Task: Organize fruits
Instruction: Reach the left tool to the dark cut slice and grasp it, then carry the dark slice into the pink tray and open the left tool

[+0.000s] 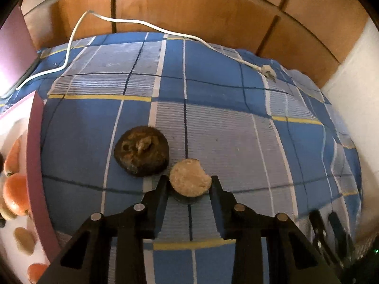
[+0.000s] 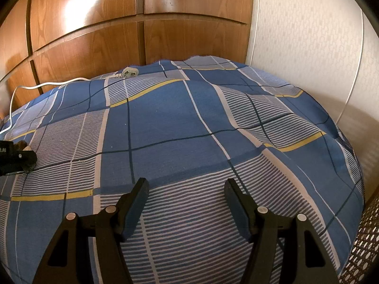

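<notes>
A round tan fruit (image 1: 189, 177), with a small notch in its upper right edge, sits between the two black fingers of the left gripper (image 1: 189, 181). Both fingers touch its sides, so the left gripper is pinching the tan fruit just above the blue checked bedsheet (image 1: 213, 123); its underside is hidden in shadow, and whether it rests on the sheet cannot be told. Just beside it, up and to the left, lies a larger dark brown fruit (image 1: 141, 155) with a rough, shrivelled top, almost touching the tan one.

At the left edge of the left wrist view, a pink-rimmed box (image 1: 35, 165) holds several oranges (image 1: 15, 194) and a smaller brownish fruit (image 1: 23, 240); the frame cuts them off, and their number cannot be told. A white cable (image 1: 71, 40) runs across the far side of the bed and ends in a plug (image 1: 267, 71). Wooden wardrobe doors (image 1: 189, 7) stand behind the bed.

The right gripper (image 2: 186, 189) hovers over a bare stretch of the sheet with its fingers spread wide and nothing between them. In the right wrist view the left gripper's body shows at the left edge with white lettering on it, cut off and too small to read.
</notes>
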Tool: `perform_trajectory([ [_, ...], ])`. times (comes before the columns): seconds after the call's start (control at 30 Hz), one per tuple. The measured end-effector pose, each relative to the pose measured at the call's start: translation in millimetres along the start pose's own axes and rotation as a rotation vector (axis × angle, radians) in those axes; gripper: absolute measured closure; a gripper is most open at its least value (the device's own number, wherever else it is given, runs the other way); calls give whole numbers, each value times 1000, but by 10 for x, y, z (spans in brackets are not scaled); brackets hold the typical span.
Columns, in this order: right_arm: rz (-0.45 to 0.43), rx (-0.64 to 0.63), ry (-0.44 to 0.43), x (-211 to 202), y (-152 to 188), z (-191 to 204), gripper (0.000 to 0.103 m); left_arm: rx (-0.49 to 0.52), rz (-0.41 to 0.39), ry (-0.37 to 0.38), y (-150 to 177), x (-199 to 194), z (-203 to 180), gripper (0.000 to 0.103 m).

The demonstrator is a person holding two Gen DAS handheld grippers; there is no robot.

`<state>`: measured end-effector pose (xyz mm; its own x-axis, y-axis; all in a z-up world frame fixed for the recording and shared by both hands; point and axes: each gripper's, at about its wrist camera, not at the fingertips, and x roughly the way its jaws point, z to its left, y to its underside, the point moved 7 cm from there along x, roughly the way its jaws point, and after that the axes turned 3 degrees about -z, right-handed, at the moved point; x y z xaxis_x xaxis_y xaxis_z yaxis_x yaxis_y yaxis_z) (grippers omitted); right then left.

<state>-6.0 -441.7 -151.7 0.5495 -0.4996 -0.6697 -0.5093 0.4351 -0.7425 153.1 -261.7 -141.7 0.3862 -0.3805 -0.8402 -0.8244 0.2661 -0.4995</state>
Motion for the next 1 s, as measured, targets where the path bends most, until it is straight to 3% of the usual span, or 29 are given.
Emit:
perform_trajectory([
  [0.23, -2, 0, -1, 2, 1, -1, 36, 92, -26, 79, 347, -453, -39, 68],
  [0.43, -2, 1, -1, 1, 1, 0, 36, 71, -23, 115, 673, -748, 104, 68],
  [0.73, -3, 1, -1, 0, 4, 1, 36, -4, -84, 102, 858, -1216, 498, 68],
  [1.0, -3, 0, 0, 3, 6, 2, 36, -165, -149, 33, 913, -1600, 1235, 68],
])
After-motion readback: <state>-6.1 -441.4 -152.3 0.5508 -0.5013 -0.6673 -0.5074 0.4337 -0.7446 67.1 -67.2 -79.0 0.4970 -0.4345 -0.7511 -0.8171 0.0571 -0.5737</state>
